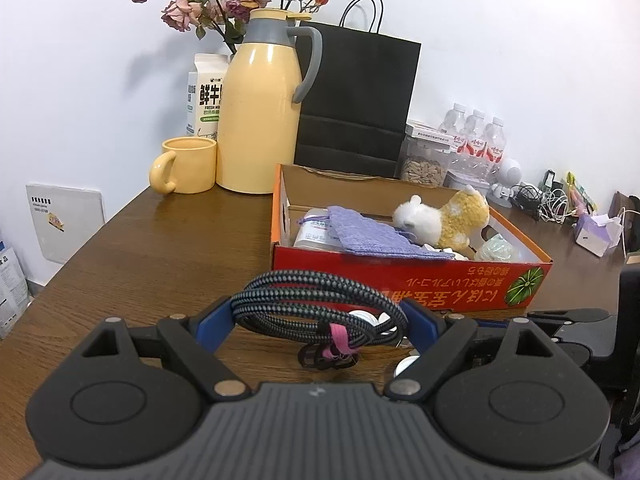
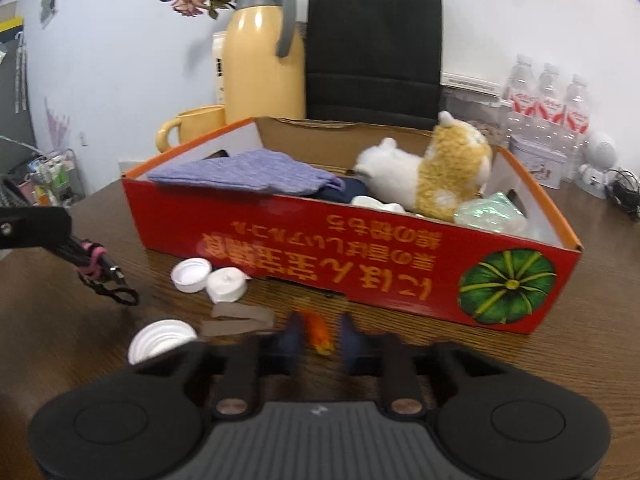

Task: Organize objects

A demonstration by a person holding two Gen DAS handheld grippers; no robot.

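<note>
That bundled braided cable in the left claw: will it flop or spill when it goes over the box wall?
The braided cable is probably limp: its coils sag between the left claw. The pink tie likely keeps them bunched. The loose end with the plug dangles and may snag the red box.

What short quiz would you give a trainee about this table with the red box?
1. True or false: the plush toy lies inside the red box.
2. What do the left tongs hold? A: a mug. B: a coiled cable. C: a bottle cap.
3. What colour is the small thing on the table between the fingers of the right tongs?
Key: 1 true; 2 B; 3 orange.
</note>
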